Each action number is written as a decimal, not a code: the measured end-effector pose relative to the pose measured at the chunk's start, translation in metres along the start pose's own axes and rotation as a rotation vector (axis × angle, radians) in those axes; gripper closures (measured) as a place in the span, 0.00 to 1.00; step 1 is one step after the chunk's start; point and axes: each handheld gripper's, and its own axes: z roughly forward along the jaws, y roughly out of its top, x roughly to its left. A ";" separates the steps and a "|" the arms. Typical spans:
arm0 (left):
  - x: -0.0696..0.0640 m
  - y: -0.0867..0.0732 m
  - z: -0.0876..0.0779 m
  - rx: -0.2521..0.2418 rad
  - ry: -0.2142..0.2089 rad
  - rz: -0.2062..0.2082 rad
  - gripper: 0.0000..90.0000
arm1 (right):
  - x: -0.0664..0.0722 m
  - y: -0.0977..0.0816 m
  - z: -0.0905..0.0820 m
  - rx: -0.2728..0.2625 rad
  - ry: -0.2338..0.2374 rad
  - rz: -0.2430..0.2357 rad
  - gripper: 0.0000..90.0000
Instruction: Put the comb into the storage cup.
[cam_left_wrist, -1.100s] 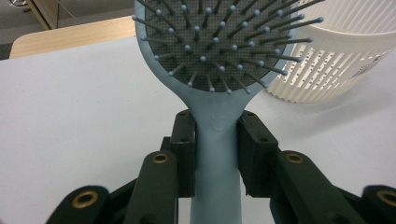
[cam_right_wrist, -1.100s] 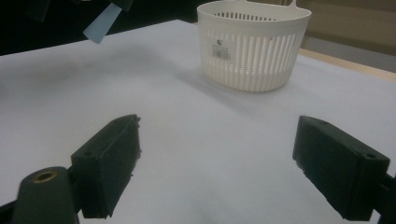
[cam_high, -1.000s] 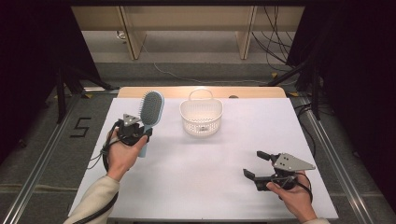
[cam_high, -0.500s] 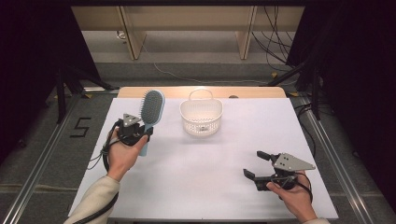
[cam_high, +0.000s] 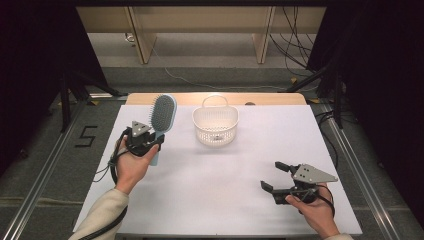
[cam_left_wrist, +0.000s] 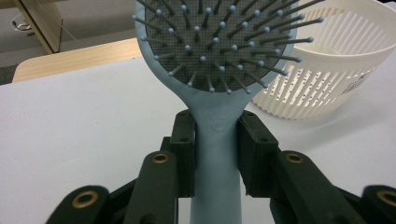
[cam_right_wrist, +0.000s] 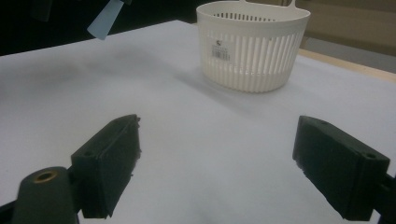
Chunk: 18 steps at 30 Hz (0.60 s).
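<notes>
nothing much had changed over the last second: the left gripper (cam_high: 150, 141) sat in the same spot, left of the white basket (cam_high: 216, 126), and the hairbrush (cam_high: 162, 120) in it looked no nearer that basket than a moment before. its jaws were pinching the pale blue handle just below the head, one pad on each side, as the left gripper view made plain, with the bristles (cam_left_wrist: 219, 44) facing the camera and the head raised off the white table (cam_high: 215, 195). the brush stood lifted and roughly upright, close beside the basket but not over it. the right gripper (cam_high: 272, 177) rested low over the table near the front right, well apart from both, its jaws spread with nothing between them. so i took this for a pause with the grip already secure; the carry across and into the basket seemed the part left to do, though whether the basket held anything small at its bottom i couldn't quite tell.
</notes>
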 end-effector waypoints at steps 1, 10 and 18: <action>0.000 0.000 0.000 -0.002 -0.001 0.001 0.78 | 0.000 0.000 0.000 0.000 0.000 0.000 0.17; -0.001 0.000 0.000 -0.018 0.000 0.004 0.78 | 0.000 0.000 0.000 0.000 0.000 0.001 0.17; -0.001 0.000 0.000 -0.026 -0.009 0.005 0.78 | 0.000 0.000 0.000 0.000 0.001 0.000 0.17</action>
